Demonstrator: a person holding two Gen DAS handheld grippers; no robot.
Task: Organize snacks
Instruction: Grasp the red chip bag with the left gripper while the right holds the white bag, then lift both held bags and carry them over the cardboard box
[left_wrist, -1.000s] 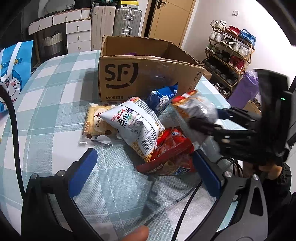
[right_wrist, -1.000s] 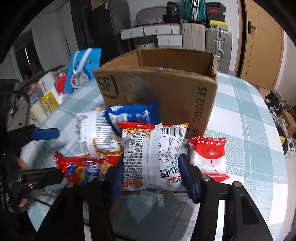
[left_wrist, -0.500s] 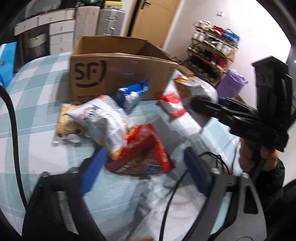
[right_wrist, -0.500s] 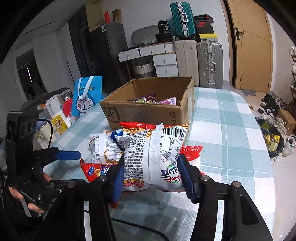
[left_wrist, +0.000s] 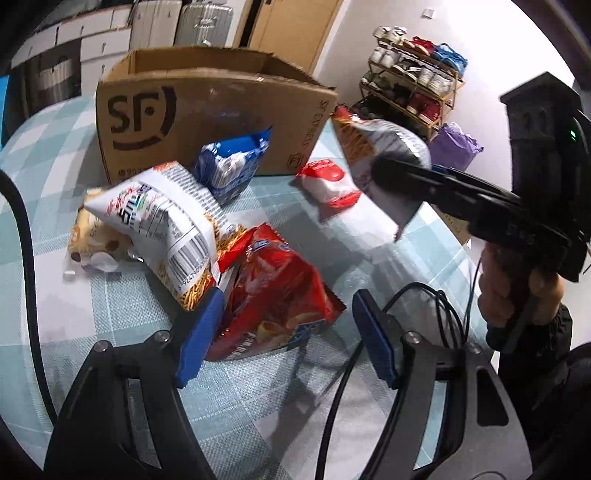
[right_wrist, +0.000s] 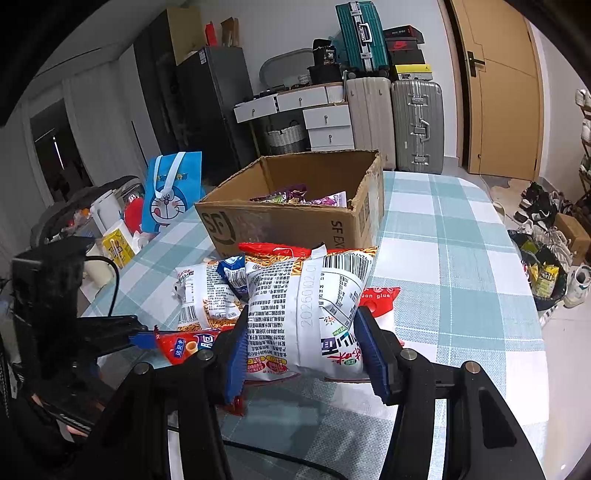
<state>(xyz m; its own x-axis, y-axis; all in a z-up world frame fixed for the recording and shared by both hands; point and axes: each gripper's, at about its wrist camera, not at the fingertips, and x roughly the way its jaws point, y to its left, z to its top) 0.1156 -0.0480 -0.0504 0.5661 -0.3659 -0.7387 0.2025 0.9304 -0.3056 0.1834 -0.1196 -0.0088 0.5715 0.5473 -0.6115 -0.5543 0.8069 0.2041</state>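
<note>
My right gripper (right_wrist: 303, 349) is shut on a white noodle-snack bag (right_wrist: 306, 314) and holds it above the table; it also shows in the left wrist view (left_wrist: 380, 155). My left gripper (left_wrist: 284, 336) is open around a red snack bag (left_wrist: 277, 295) lying on the table. Beside it lie a second white noodle bag (left_wrist: 159, 218), a blue bag (left_wrist: 232, 166), a cookie pack (left_wrist: 92, 240) and a red-white pouch (left_wrist: 328, 181). The SF cardboard box (right_wrist: 295, 221) stands open behind them with several snacks inside.
The table has a teal checked cloth (right_wrist: 443, 258). A blue cartoon bag (right_wrist: 171, 188) and clutter stand at the table's left. Black cables (left_wrist: 424, 306) lie near the right hand. Suitcases, drawers and a shoe rack (left_wrist: 410, 85) stand beyond the table.
My right gripper has lifted the white noodle bag up and back, so the box's inside now shows. My left gripper has moved forward until its open fingers flank the red snack bag.
</note>
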